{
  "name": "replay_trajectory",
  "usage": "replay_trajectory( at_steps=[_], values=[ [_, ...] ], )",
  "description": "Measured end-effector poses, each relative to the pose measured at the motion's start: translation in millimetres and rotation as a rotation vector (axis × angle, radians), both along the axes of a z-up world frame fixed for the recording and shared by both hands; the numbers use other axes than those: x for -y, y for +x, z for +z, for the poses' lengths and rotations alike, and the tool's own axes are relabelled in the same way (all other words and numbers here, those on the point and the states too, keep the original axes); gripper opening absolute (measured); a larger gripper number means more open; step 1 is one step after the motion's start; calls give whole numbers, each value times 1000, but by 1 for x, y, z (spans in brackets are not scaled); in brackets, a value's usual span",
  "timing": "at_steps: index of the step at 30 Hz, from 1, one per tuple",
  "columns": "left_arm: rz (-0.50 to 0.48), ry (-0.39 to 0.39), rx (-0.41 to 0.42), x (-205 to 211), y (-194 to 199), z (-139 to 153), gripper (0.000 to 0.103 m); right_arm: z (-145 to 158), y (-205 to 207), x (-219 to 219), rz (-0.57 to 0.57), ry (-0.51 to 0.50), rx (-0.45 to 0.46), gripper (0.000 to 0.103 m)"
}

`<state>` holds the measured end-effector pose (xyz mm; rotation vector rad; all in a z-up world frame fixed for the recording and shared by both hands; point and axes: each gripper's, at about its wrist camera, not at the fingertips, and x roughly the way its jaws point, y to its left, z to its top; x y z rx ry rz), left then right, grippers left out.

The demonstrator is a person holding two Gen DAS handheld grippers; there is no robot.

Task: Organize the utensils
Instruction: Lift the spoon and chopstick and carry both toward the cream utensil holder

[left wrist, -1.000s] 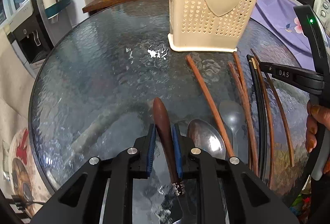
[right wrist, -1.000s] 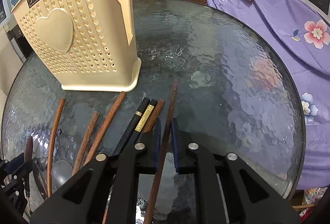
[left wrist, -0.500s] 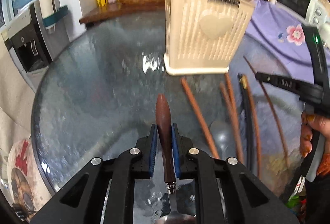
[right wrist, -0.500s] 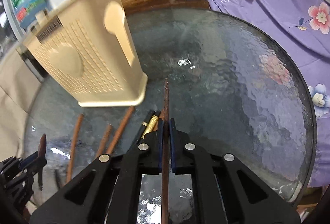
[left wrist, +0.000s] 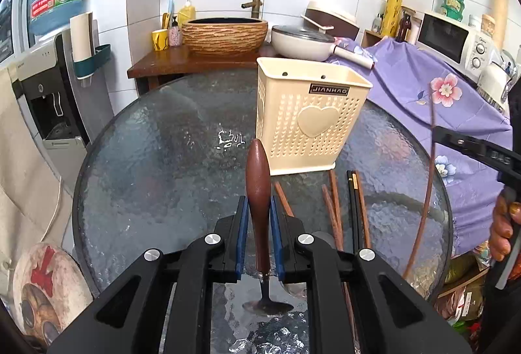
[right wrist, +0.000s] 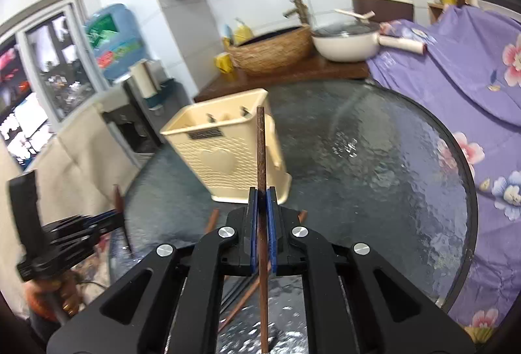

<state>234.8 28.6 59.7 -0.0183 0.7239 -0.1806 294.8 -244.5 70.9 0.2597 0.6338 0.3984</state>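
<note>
My left gripper (left wrist: pixel 258 207) is shut on the brown wooden handle of a spoon (left wrist: pixel 258 188), whose metal bowl hangs below between the arms, above the glass table (left wrist: pixel 156 165). My right gripper (right wrist: pixel 261 196) is shut on a thin brown chopstick (right wrist: pixel 261 152) that points up in front of the cream perforated utensil holder (right wrist: pixel 224 155). In the left wrist view that holder (left wrist: pixel 309 122) stands on the table past the spoon, and the right gripper (left wrist: pixel 438 132) holds the chopstick (left wrist: pixel 426 191) at the right. Several chopsticks (left wrist: pixel 335 210) lie below the holder.
A purple flowered cloth (left wrist: pixel 423 87) covers the right side behind the table. A wooden counter with a woven basin (left wrist: pixel 224 35) and a white pan (left wrist: pixel 302 43) stands behind. A water dispenser (left wrist: pixel 49 87) is at the left. A person's hand (left wrist: pixel 503 227) grips the right tool.
Both grippers have risen off the table, the left with the spoon and the right with one chopstick. Both views now tilt up and show the wall and shelf.
</note>
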Motion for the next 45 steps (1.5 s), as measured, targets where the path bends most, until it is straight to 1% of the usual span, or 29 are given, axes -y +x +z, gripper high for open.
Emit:
replay_trajectory(
  at_steps=[4,7,10,13,21,26,28,31,33,36,40,43,45],
  values=[
    [-9,-30,-2,-4,-2,3,13,11,-21,1,31,3,27,6],
    [-16,-41,13,-6,-6,9,13,17,-31,1,48,4,42,6],
    [-20,-38,27,-6,-8,14,13,21,-35,4,63,21,43,6],
    [-19,-36,36,-6,-10,15,13,26,-41,3,67,11,55,6],
    [-29,-42,48,-8,-11,20,13,39,-45,-3,90,-5,79,6],
    [-36,-36,66,-7,-7,31,13,49,-42,-7,111,-11,87,6],
    [-41,-32,82,-5,-5,39,13,57,-40,-9,117,-15,99,6],
    [-52,-39,113,-2,0,56,13,73,-39,-11,126,-9,127,6],
    [-62,-47,137,-1,5,72,13,91,-36,-13,128,-9,162,6],
    [-59,-51,215,5,17,112,13,123,-30,-16,113,-23,239,6],
    [-41,-54,300,17,37,158,13,163,-15,-19,74,-25,318,6],
    [-32,-67,320,27,56,178,13,191,5,-18,18,-17,366,6],
    [-23,-67,327,35,69,185,13,201,19,-19,-10,-16,378,6]
  ],
)
